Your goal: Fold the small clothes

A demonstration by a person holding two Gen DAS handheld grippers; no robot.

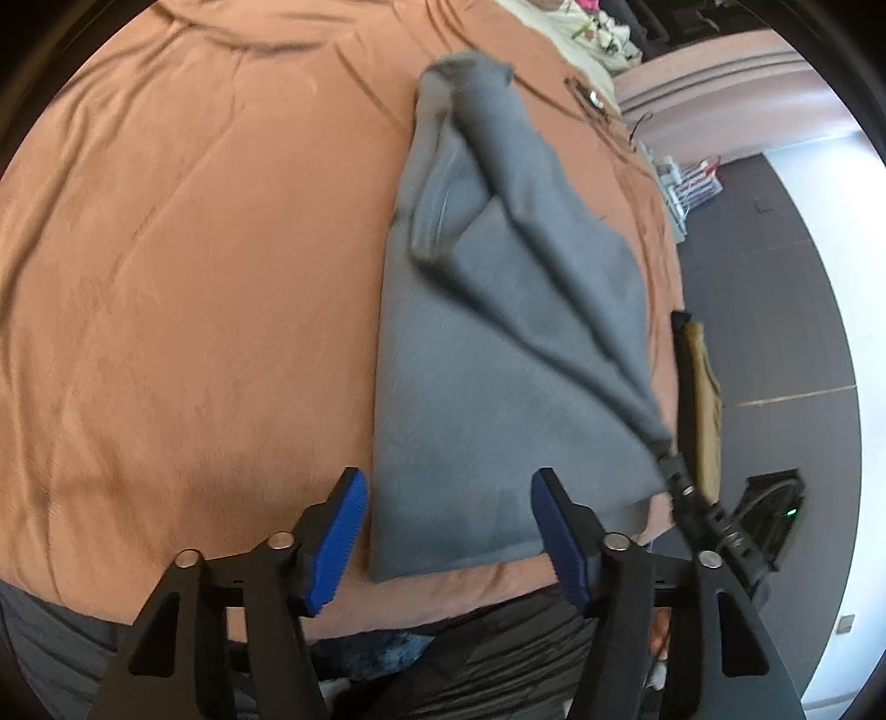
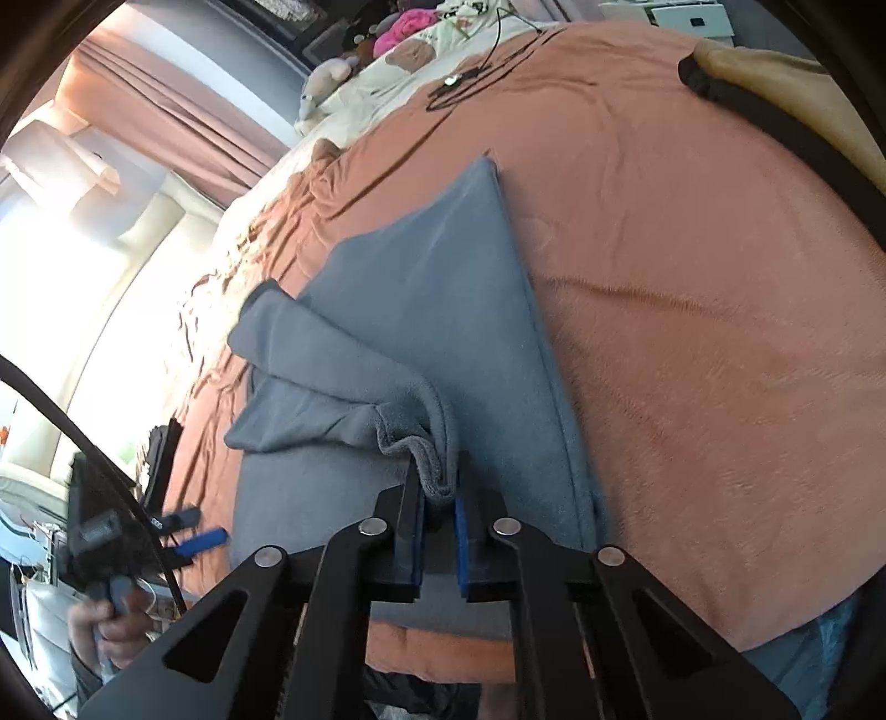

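Observation:
A grey garment (image 1: pixel 498 343) lies lengthwise on the orange bedspread (image 1: pixel 194 277), partly folded, with a sleeve doubled over its middle. My left gripper (image 1: pixel 449 534) stands open just above the garment's near hem, one blue pad (image 1: pixel 340 531) on either side and nothing pinched. In the right wrist view the same garment (image 2: pixel 421 310) has a bunched edge clamped between the pads of my right gripper (image 2: pixel 439 498), which is shut on it. From the left wrist view the right gripper (image 1: pixel 673 465) holds that corner up, so the cloth rises in a taut ridge.
A cream quilt with soft toys (image 2: pixel 421 50) and a black cable (image 2: pixel 482 77) lie at the bed's far end. A tan item with a black strap (image 1: pixel 703 387) sits at the bed's right edge. Dark floor (image 1: pixel 775 277) lies beyond, and a hand (image 2: pixel 111 626) holds the left gripper.

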